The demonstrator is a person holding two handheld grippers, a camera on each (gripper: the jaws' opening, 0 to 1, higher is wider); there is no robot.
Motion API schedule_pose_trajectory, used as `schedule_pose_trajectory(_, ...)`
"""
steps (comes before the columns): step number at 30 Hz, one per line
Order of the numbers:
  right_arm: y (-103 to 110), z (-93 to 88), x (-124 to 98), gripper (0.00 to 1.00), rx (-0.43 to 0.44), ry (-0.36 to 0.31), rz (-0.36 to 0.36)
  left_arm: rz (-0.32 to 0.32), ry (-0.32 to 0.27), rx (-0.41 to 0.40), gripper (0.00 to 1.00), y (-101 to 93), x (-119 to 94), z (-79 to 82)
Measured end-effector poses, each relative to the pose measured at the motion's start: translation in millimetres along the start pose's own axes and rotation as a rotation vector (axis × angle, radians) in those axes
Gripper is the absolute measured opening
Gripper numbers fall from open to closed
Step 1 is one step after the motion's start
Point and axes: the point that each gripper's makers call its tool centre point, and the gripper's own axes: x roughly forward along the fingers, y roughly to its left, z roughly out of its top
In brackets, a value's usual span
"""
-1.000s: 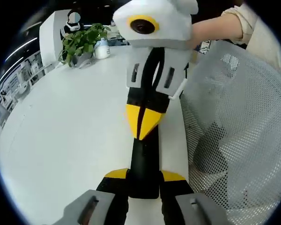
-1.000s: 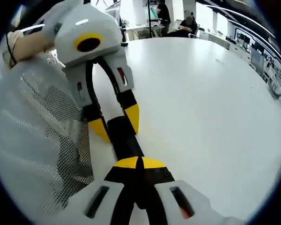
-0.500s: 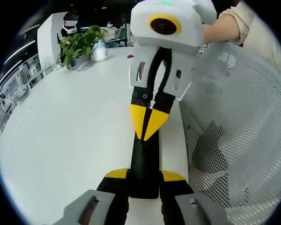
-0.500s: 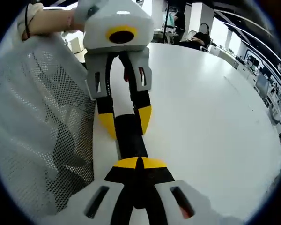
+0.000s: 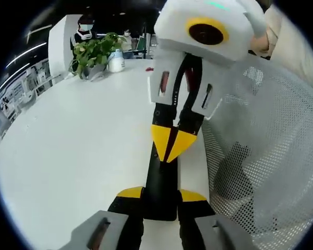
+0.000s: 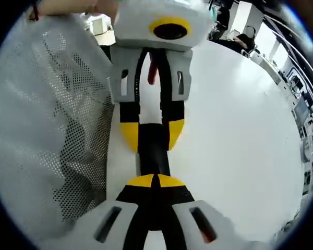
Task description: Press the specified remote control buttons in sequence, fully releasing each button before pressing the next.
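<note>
I clamp the slim black remote control [image 5: 160, 182] with the left gripper [image 5: 160, 194] near the white tabletop's [image 5: 68, 156] edge. The right gripper [image 6: 155, 181], tips clenched, rests on it; I judge a press underway, a full lift-off next.

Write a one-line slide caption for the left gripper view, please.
Left gripper clamps a black remote on the white table while the right gripper's shut tip touches it.

remote control [image 5: 161, 179] buttons too dark to tell, far end covered by right gripper [image 5: 173, 148]
</note>
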Motion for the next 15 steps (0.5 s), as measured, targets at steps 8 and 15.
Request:
schedule_pose_trajectory(8,0.3,-0.3,2.3,0.00,0.031,0.102,0.031,-0.001,-0.030,-0.005,0.24,-0.1,0.2,1.2)
schedule_pose_trajectory(15,-0.4,-3.4,0.9,0.00,0.098,0.096,0.032,-0.004,-0.049,-0.024,0.24,0.1,0.1,1.4)
